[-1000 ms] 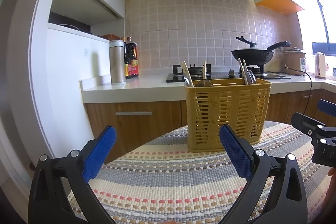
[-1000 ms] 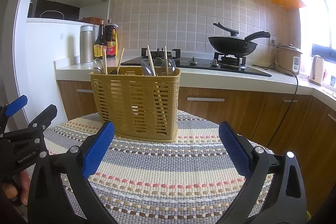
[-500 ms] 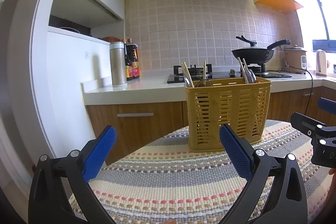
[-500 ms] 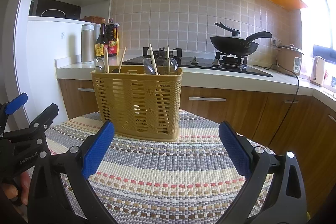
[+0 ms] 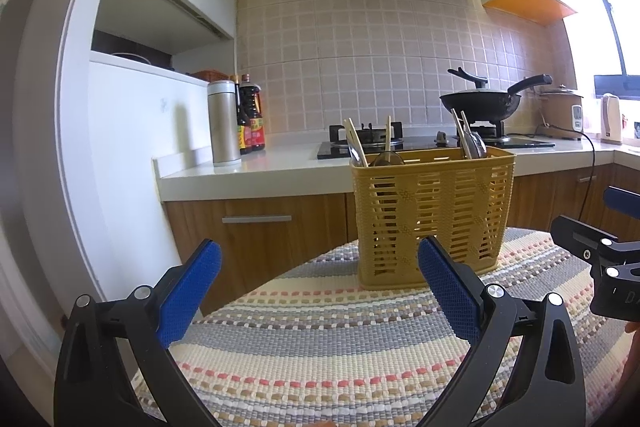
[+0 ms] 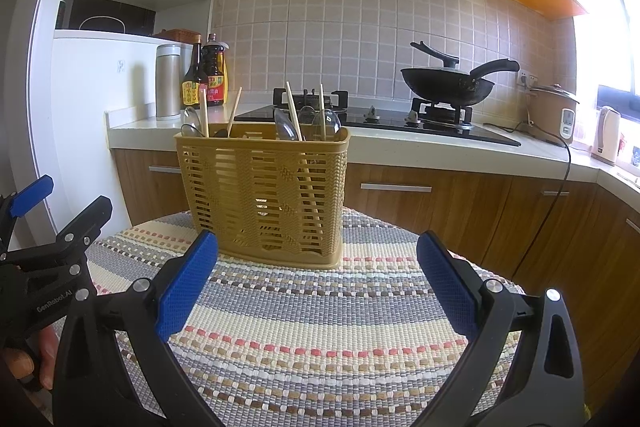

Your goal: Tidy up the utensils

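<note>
Two grippers hover low over the striped woven mat (image 6: 320, 311) on the table, and both have their blue-padded fingers spread wide with nothing between them. Left gripper (image 5: 318, 281) sits on one side, right gripper (image 6: 318, 273) on the other. Just ahead of them stands the yellow slotted utensil basket (image 6: 262, 195), upright on the mat, with chopsticks (image 6: 293, 115) and spoons (image 6: 326, 123) poking out of its top.

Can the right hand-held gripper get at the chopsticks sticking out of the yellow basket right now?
Probably yes: the right hand-held gripper is open, and bare mat lies before the yellow basket. The chopsticks stand clear above its rim.
</note>
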A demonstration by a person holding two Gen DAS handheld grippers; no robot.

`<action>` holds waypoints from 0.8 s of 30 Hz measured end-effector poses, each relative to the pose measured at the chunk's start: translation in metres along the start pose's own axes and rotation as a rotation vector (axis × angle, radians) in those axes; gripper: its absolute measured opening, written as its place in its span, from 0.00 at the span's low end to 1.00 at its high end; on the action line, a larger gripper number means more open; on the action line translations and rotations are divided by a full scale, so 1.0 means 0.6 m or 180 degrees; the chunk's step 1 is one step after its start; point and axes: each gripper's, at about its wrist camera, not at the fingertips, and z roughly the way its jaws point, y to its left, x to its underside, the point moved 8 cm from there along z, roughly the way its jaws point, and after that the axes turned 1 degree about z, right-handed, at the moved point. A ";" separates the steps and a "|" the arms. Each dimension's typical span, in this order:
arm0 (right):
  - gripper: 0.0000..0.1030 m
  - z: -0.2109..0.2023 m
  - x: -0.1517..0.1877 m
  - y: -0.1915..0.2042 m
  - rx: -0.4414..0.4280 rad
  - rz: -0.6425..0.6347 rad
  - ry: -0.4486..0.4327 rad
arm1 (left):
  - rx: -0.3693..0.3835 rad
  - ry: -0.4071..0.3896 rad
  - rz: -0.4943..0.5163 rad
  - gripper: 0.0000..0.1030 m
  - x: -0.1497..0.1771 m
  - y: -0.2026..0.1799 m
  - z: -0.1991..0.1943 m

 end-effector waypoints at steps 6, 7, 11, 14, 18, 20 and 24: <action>0.92 0.000 0.001 0.000 -0.0008 -0.0009 0.0009 | -0.0002 0.0009 -0.0009 0.93 0.000 0.000 0.001; 0.92 0.000 0.001 0.000 -0.0007 -0.0009 0.0008 | -0.0002 0.0008 -0.0008 0.93 0.000 0.000 0.001; 0.92 0.001 0.001 -0.001 -0.0030 0.0005 0.0017 | 0.0003 0.0012 -0.0008 0.93 0.000 0.000 0.001; 0.92 0.000 0.002 -0.002 -0.0043 0.0014 0.0030 | -0.0001 0.0014 -0.0004 0.93 0.001 0.000 0.001; 0.92 0.002 0.002 -0.003 -0.0054 0.0011 0.0037 | 0.0002 0.0014 -0.0007 0.93 0.001 0.001 0.001; 0.92 0.002 0.002 -0.003 -0.0060 0.0005 0.0040 | -0.0001 0.0015 -0.0002 0.93 0.001 0.000 0.001; 0.92 0.002 0.002 -0.003 -0.0060 -0.0008 0.0041 | -0.0002 0.0014 -0.0004 0.93 0.001 0.001 0.001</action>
